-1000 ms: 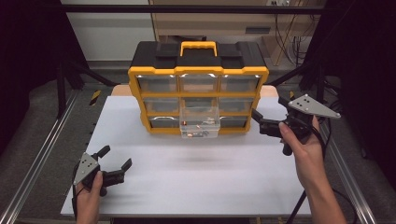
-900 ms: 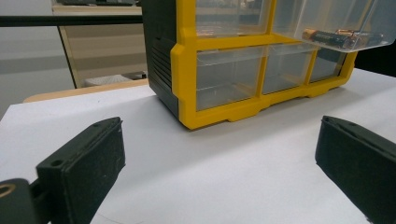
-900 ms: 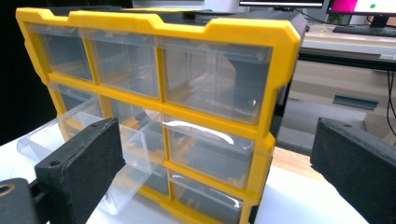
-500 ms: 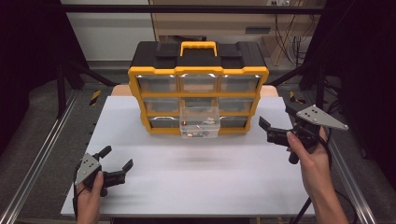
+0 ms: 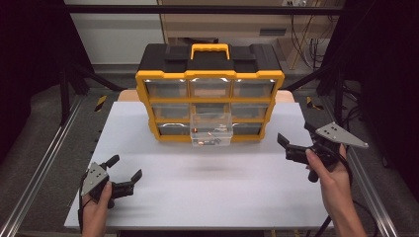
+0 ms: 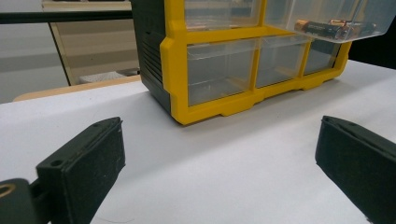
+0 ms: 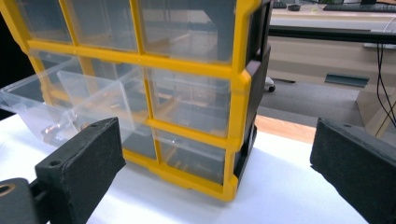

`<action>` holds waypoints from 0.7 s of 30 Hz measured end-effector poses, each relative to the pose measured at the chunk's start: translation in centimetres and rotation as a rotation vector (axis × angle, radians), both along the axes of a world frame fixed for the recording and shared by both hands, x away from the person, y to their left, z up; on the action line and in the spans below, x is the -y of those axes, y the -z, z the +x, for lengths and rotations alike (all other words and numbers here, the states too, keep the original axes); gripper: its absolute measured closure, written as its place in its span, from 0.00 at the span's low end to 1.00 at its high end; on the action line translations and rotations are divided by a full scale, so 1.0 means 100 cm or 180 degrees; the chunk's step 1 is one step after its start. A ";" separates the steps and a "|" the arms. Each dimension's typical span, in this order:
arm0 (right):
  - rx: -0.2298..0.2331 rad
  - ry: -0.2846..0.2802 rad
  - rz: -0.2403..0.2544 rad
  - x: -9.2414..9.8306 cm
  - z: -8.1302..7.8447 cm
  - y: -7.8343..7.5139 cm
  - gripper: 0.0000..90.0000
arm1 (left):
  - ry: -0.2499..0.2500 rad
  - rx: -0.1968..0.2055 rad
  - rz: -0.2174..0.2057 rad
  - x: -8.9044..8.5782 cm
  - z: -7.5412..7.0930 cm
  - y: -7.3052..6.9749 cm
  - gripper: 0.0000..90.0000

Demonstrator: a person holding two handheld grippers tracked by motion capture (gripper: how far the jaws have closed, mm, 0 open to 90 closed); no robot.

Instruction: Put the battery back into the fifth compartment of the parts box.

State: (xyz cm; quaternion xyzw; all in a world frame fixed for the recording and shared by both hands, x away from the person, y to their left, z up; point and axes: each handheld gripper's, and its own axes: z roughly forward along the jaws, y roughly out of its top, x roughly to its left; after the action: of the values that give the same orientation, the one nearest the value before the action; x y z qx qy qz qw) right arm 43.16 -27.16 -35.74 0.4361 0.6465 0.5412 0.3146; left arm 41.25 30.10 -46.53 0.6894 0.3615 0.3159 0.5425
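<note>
The left gripper (image 5: 124, 170) sits lowest on the white table (image 5: 217, 197), jaws spread wide with nothing between them, well apart from the cabinet. The right gripper (image 5: 295, 137) hovers at the table's right side, jaws likewise parted and empty, aimed at the organizer's right flank. Beyond them, the clear middle drawer (image 5: 211, 130) juts out from the front of the yellow-and-black organizer (image 5: 210, 98), with batteries (image 6: 327, 28) lying in it. The step in hand looks like dealing with that open drawer: approach it square to its front face, keep the jaws level with its rim, and steady the case with the other gripper so it does not slide back. The battery print is too blurred to read, and no brand shows on the case
</note>
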 end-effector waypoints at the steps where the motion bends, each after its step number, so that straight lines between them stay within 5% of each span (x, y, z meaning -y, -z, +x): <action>1: -0.0010 0.0000 0.0000 0.001 0.000 0.002 0.03 | 0.0001 0.0002 -0.0003 0.000 0.000 0.000 0.02; 21: -0.0098 0.0013 -0.0075 0.013 -0.014 0.042 0.04 | 0.0036 -0.0002 0.0010 0.002 -0.001 0.001 0.02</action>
State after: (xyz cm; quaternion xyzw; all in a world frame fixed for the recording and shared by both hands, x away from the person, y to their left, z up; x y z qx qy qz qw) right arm 41.72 -28.46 -39.94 0.4420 0.6568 0.5261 0.3107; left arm 41.15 29.88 -46.58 0.6923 0.3573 0.3132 0.5430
